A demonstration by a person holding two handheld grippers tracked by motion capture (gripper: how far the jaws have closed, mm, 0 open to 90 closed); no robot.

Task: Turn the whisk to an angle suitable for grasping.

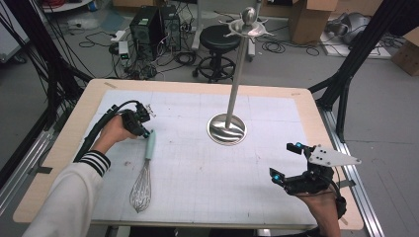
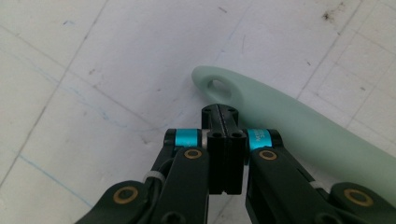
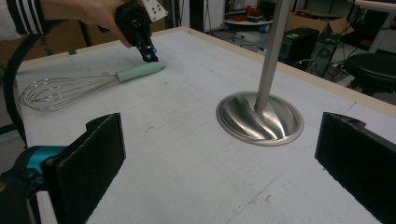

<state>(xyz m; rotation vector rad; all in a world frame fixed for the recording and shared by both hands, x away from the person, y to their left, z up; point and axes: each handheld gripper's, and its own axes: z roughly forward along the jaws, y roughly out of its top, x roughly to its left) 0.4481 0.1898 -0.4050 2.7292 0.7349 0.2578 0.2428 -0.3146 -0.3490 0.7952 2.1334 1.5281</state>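
Tall steel stand (image 1: 227, 129) well apart; mint-handled wire whisk (image 1: 149, 145) just beside left gripper's (image 1: 146, 132) pressed-together jaws; right gripper (image 1: 285, 161) spread.

Left gripper (image 1: 146, 132): jaws pressed together with nothing between them, tips pointing down toward the tabletop.
Left hand (image 1: 116, 129): wrapped around the gripper body, cable trailing back along the forearm.
Left sleeve (image 1: 74, 190): white with a striped cuff, entering from the bottom left.
Right gripper (image 1: 285, 162): 2 jaws spread wide, nothing between them, held roughly level.
Right hand (image 1: 321, 202): grips from below, near the bottom edge.
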